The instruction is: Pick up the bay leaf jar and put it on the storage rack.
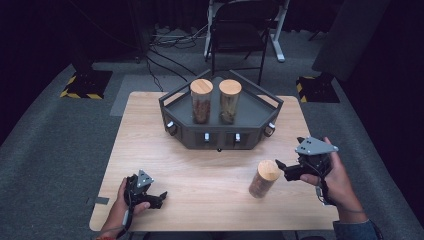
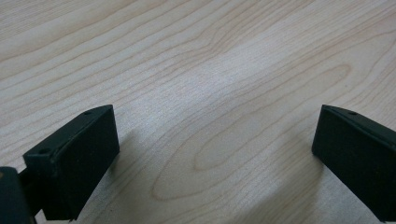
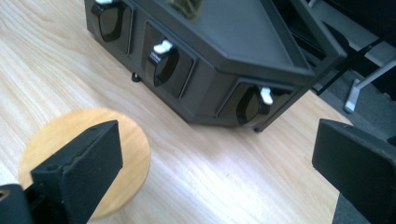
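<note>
A glass jar with a round wooden lid [image 1: 264,178] stands on the table at the front right; its lid [image 3: 121,140] shows from above in the right gripper view, partly behind one jaw. My right gripper [image 1: 281,169] is open just to the right of that jar, its jaws wide apart [image 3: 215,158]. Two more wooden-lidded jars [image 1: 201,100] [image 1: 229,101] stand upright on a black angular tray stand [image 1: 220,131]. My left gripper [image 1: 159,197] rests open at the front left over bare wood [image 2: 215,149], holding nothing.
The stand's front panels carry black knobs with white levers [image 3: 164,60] [image 3: 252,103]. The wooden table [image 1: 200,170] sits on grey carpet. Behind it stand a dark folding chair [image 1: 239,35], cables and yellow-striped bases [image 1: 82,85].
</note>
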A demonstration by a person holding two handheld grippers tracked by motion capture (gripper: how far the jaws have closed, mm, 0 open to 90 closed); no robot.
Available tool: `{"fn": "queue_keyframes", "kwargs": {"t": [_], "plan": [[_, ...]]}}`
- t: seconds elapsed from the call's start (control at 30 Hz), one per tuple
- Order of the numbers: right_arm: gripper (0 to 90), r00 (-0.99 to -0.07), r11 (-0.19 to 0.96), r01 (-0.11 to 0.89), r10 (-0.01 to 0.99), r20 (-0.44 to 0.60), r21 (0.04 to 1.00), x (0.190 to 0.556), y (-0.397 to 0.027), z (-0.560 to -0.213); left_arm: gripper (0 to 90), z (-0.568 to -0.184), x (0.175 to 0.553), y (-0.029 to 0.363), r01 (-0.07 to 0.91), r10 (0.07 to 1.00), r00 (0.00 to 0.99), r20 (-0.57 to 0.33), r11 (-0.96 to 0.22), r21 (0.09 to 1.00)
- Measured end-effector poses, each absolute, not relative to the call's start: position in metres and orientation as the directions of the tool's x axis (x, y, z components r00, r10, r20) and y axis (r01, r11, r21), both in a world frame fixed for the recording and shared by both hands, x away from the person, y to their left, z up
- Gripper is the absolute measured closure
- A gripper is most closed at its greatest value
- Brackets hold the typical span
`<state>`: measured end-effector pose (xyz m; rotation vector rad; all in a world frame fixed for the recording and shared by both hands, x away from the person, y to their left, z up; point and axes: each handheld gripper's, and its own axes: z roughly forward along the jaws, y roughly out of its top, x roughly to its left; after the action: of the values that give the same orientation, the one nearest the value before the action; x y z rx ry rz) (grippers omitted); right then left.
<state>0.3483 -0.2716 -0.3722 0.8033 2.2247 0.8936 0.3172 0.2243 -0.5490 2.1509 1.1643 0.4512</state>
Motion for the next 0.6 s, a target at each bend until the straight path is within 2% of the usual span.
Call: {"fn": "queue_keyframes", "kwargs": {"t": [0.27, 0.5, 0.6], "plan": [[1.7, -0.646, 0.594, 0.308, 0.704, -0.295, 0.744, 0.338, -0.28, -0.393, 0.6, -0.549, 0.317, 0.224, 0.615, 0.836, 0.548, -0.004, -0.4, 0.679], [1.6, -0.637, 0.528, 0.272, 0.725, -0.261, 0.804, 0.329, -0.291, -0.4, 0.6, -0.549, 0.317, 0.224, 0.616, 0.837, 0.548, -0.004, -0.4, 0.679], [1.6, -0.642, 0.54, 0.279, 0.72, -0.264, 0.794, 0.326, -0.294, -0.405, 0.6, -0.549, 0.317, 0.224, 0.615, 0.836, 0.548, -0.004, -0.4, 0.679]]}}
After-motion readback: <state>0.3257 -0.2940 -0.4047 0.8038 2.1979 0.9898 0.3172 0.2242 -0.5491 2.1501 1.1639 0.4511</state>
